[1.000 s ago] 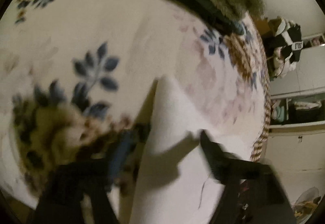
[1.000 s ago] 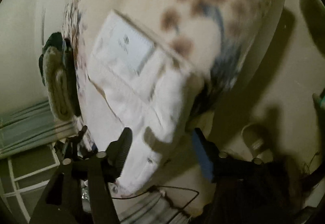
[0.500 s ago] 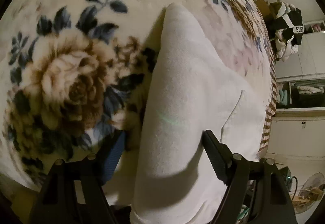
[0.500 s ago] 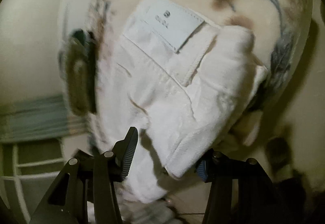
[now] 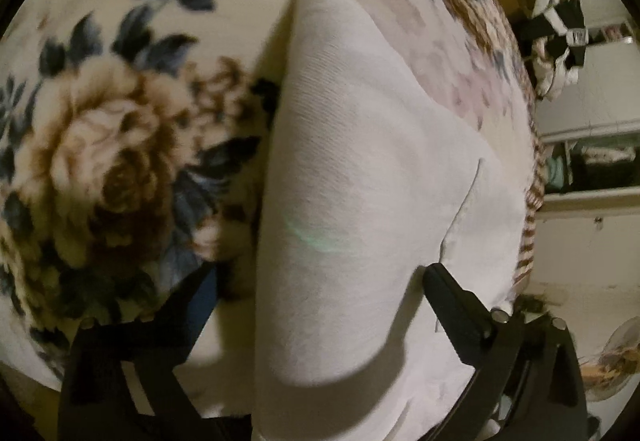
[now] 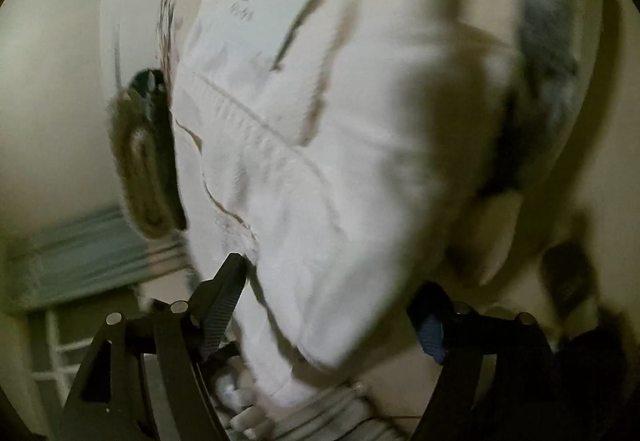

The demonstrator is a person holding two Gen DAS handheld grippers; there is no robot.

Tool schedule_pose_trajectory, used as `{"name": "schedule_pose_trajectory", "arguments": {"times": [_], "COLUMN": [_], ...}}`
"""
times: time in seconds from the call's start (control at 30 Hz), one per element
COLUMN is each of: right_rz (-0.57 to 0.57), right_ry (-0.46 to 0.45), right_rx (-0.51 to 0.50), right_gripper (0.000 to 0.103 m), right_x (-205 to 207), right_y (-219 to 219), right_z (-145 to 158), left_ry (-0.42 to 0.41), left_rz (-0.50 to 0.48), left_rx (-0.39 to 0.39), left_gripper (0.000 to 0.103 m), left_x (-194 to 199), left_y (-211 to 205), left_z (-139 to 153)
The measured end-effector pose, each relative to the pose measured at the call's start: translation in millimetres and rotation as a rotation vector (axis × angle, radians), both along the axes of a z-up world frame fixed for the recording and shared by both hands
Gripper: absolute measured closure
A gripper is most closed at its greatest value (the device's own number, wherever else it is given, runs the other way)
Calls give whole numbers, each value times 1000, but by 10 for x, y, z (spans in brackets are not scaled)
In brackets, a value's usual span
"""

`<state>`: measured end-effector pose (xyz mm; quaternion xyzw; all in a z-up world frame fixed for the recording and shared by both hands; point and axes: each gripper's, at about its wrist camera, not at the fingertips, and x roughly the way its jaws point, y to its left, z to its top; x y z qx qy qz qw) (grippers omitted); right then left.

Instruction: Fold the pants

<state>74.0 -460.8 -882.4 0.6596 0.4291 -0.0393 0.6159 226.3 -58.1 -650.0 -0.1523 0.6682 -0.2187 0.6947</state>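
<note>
The right gripper (image 6: 324,301) is opening its jaws, with a folded edge of the white pants (image 6: 320,161) lying between them, ahead of the fingertips. A pale label (image 6: 264,9) shows farther ahead, and a rolled towel (image 6: 140,161) lies beyond the left finger.

One pants (image 5: 360,169), two claws (image 5: 320,281)

The pale label (image 6: 264,7) on the white pants (image 6: 320,181) is too blurred to read.
</note>
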Motion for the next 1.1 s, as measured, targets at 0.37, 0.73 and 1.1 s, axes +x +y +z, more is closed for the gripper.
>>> {"name": "schedule_pose_trajectory", "arguments": {"times": [0.37, 0.73, 1.1], "right_rz": [-19, 83, 135], "right_ry": [-67, -141, -162], "right_rx": [-6, -50, -215], "right_gripper": [34, 43, 74], "right_x": [105, 460, 547], "right_y": [-31, 13, 207], "right_z": [29, 50, 864], "left_ry": [18, -15, -104], "left_rz": [53, 108, 128], "left_rx": [-28, -116, -168], "left_gripper": [0, 13, 75], "left_x": [16, 63, -29], "left_y": [89, 100, 211], "left_z": [-21, 21, 648]}}
